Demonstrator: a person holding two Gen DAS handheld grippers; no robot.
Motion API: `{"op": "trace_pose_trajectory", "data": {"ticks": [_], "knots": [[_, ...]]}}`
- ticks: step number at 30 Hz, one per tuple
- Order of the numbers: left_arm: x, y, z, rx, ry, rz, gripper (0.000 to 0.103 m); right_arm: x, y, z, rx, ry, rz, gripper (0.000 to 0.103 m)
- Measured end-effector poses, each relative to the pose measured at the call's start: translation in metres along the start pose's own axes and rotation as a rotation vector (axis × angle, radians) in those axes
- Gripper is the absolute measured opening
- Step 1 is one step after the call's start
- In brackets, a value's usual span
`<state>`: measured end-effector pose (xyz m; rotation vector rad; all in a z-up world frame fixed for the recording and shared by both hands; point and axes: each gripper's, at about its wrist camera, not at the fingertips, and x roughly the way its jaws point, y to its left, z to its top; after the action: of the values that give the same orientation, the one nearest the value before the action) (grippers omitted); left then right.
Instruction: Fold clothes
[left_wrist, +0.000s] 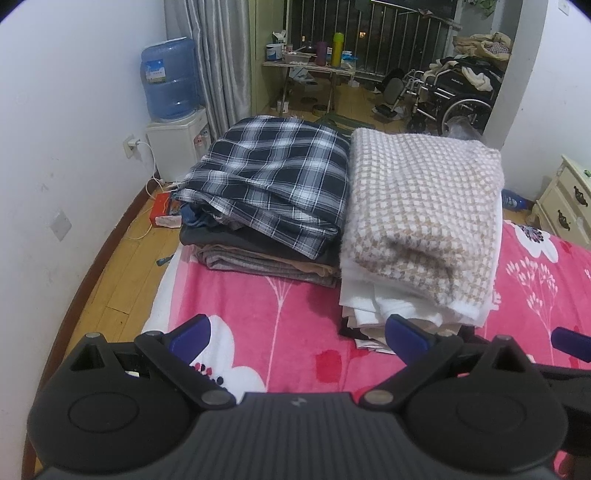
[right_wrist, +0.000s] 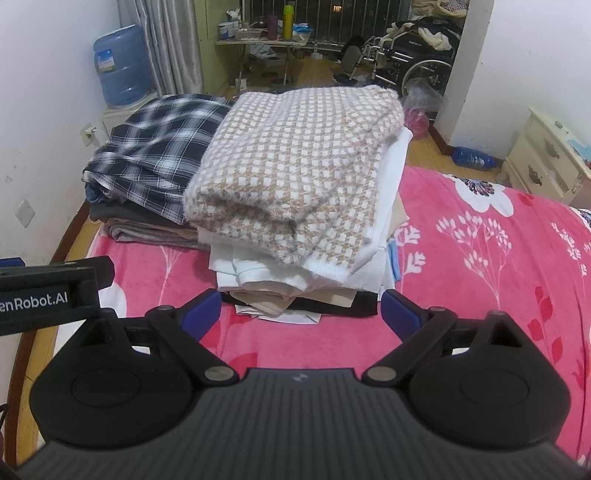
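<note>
Stacks of folded clothes, plaid shirt (left_wrist: 273, 177) and checked sweater (right_wrist: 295, 166) topmost, hide lower garments at the bed's (left_wrist: 288, 306) far edge; both grippers (left_wrist: 295, 332) (right_wrist: 301, 314) gape empty.

Folded plaid shirt (left_wrist: 273, 177) atop dark stack, beside checked sweater (left_wrist: 421, 214) atop pale stack

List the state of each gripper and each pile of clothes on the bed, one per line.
left gripper: open, empty, above the blanket.
right gripper: open, empty, facing the right pile.
plaid shirt: folded, on top of the left pile.
checked sweater: folded, on top of the right pile.
pink blanket: spread flat.
</note>
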<state>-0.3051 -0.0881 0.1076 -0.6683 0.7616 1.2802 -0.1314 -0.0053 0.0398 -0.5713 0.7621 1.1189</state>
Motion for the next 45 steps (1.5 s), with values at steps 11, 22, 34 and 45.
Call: {"op": "trace_pose_trajectory", "data": {"ticks": [11, 22, 34, 45], "knots": [[0.0018, 0.0006, 0.0011, -0.002, 0.004, 0.001, 0.101, -0.0014, -0.0042, -0.0002, -0.002, 0.000, 0.004, 0.094], [0.0023, -0.0006, 0.0012, 0.001, 0.007, 0.004, 0.101, 0.0004, -0.0043, -0.0027, 0.008, 0.007, 0.003, 0.094], [0.0033, -0.0002, -0.0003, 0.000, 0.005, 0.007, 0.101, 0.0014, -0.0025, -0.0025, 0.005, 0.007, 0.000, 0.094], [0.0039, 0.0011, 0.0000, -0.001, 0.003, 0.010, 0.101, 0.0017, -0.0009, -0.0008, -0.004, 0.005, -0.001, 0.094]]}}
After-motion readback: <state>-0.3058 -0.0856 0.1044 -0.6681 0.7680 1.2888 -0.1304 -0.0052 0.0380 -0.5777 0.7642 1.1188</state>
